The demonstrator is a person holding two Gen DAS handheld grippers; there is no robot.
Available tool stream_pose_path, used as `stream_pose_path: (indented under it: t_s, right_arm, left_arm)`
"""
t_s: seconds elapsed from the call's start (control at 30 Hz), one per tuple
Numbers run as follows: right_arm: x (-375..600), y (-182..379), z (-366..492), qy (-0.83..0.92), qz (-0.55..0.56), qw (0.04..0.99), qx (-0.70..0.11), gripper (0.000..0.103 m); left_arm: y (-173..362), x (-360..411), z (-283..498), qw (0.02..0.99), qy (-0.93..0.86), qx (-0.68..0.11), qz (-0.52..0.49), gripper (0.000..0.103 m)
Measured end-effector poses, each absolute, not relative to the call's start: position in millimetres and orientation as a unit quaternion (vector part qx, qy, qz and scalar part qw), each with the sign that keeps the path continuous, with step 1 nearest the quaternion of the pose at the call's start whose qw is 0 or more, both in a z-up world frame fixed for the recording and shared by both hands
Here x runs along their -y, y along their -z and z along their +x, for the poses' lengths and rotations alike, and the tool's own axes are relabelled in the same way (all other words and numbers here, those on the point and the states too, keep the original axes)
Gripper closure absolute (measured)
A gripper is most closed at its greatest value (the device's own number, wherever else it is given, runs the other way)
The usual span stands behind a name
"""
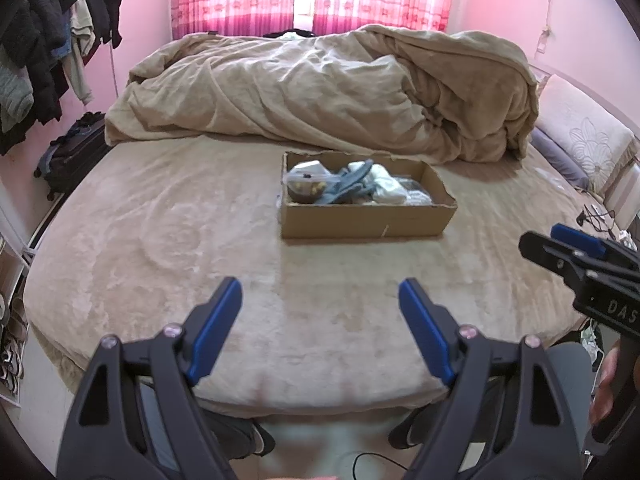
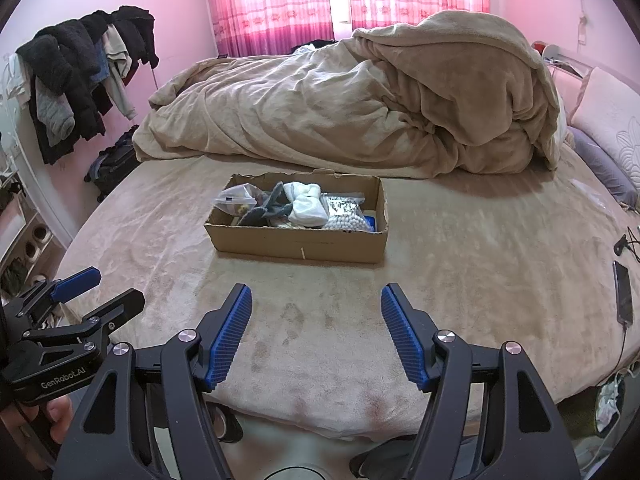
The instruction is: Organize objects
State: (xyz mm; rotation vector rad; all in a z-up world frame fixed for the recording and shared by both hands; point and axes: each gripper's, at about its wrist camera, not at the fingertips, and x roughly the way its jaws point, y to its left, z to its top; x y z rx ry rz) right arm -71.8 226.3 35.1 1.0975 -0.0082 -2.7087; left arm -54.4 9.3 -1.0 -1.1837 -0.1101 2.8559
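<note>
Shallow brown cardboard box is sitting crosswise dead ahead of the right hand-held gripper, nearer; both hand-held grippers, left too, are gaping empty.

Brown box, pink floral curtains

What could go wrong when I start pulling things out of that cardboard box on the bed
1. The cardboard box sits on soft bedding, so pressing in with the open right tongs or left tongs may tip or slide it.
2. The items are packed together: the grey cloth overlaps the white cloth, so one grab may drag both.
3. The clear zip bag looks slippery and could slide free.
</note>
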Motion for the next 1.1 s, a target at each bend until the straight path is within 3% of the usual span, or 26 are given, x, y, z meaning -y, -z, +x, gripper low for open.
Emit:
stream_pose_path:
  t_s: [1.1]
  right_arm:
    - [-225.2, -36.3, -74.7, 0.922, 0.372, 0.109, 0.003, 0.033]
  left_arm:
    - [-3.7, -12.3, -56.4, 0.030, -0.925, 0.034, -0.378, 0.021]
